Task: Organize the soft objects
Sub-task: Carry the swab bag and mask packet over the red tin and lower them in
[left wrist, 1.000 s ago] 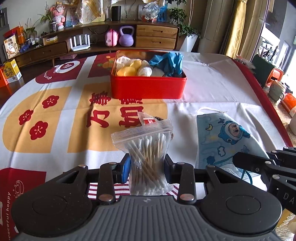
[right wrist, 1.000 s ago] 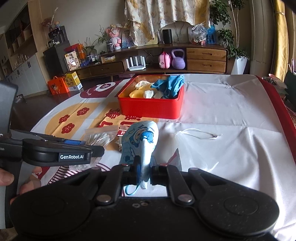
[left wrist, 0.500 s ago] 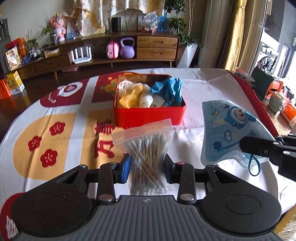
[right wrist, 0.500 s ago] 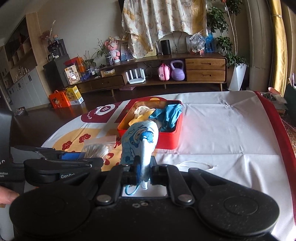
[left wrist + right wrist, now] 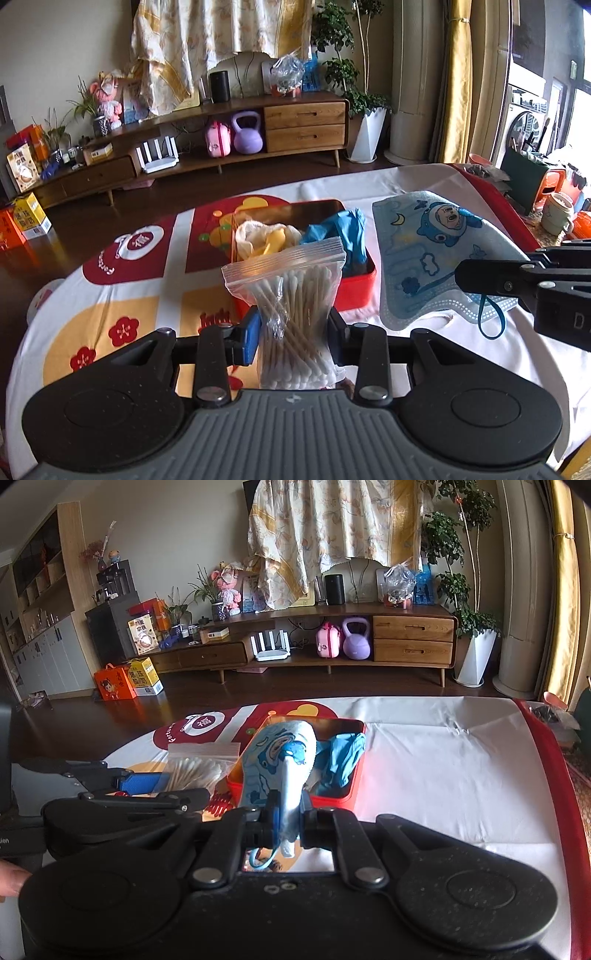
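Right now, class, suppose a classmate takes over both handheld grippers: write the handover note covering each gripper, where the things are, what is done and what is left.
Left gripper: shut on the clear zip bag of cotton swabs, held upright above the table.
Right gripper: shut on the light-blue cartoon-print face mask, also lifted.
The red rectangular tin box sits ahead on the printed tablecloth.
Done: the blue cloth and pale yellow soft items already lie in the box.
Left: neither held item is in the box yet; carry both forward, release them inside.
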